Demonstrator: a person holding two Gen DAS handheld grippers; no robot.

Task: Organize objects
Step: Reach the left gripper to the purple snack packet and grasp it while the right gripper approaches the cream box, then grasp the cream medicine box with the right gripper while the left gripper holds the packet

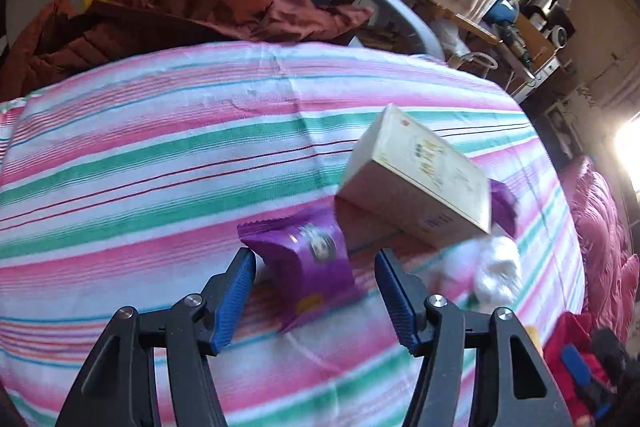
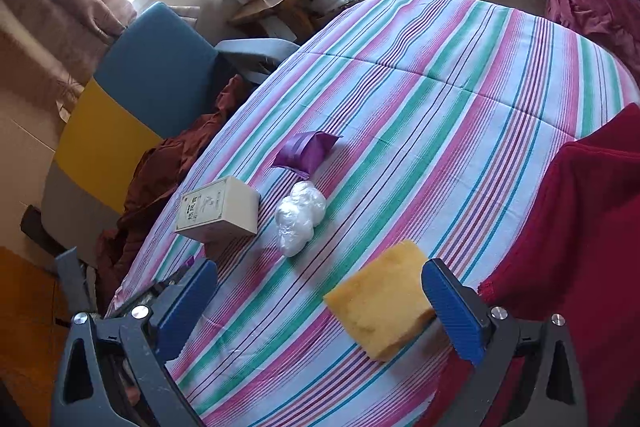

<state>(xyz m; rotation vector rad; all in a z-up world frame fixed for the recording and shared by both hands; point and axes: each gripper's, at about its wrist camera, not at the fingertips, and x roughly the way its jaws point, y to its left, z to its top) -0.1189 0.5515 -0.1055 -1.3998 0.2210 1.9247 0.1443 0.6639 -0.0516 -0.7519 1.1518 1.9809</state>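
Left gripper (image 1: 316,291): jaws apart, blue pads either side of a purple packet (image 1: 310,259) lying on the striped bedsheet (image 1: 160,155); the pads do not press on it. Just beyond the packet stands a cream box (image 1: 416,179), closed, contents not visible, tilted in this blurred view. Beside the box lies a white plastic-wrapped bundle (image 1: 496,267), with a second purple packet (image 1: 504,203) partly hidden behind the box.

Right gripper (image 2: 320,311): jaws apart, holding nothing. A yellow sponge (image 2: 380,303) rests on the sheet between the jaws, close to the right-hand pad; contact cannot be told. Farther out lie the bundle (image 2: 300,219), the box (image 2: 220,211) and a purple packet (image 2: 308,151). A red garment (image 2: 580,247) covers the bed's near edge.
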